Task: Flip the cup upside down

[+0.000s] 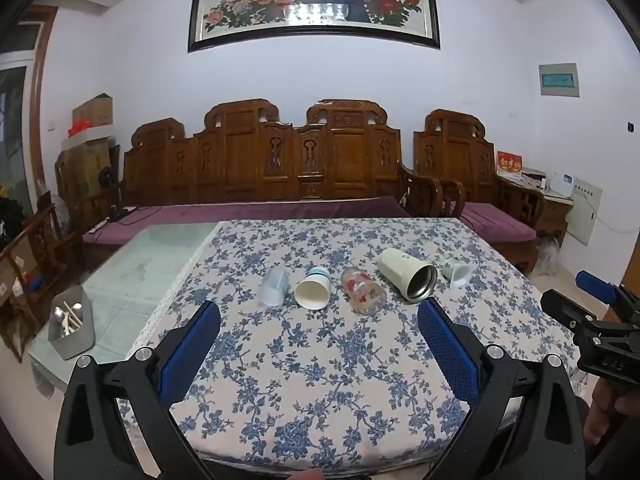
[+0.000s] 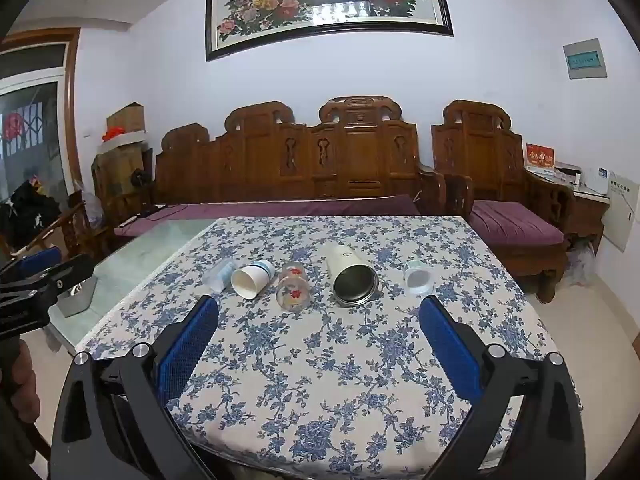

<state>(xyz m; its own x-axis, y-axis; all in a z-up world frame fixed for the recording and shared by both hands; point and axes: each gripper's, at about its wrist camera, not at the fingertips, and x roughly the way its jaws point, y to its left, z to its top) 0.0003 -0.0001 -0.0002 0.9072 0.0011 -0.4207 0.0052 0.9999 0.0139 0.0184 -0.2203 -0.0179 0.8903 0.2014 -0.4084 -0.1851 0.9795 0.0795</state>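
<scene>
5 cups lie on their sides in a row on the table (image 1: 320, 380): clear cup (image 1: 273, 286), paper cup (image 1: 313, 289), glass (image 1: 363, 291), flask (image 1: 407, 275), small cup (image 1: 457, 271). Left gripper (image 1: 319, 334) and right gripper (image 2: 319, 330) hover short of them, jaws wide open, holding nothing. No flip has begun; next, pick 1 cup, close across its wall, then upend it.
</scene>
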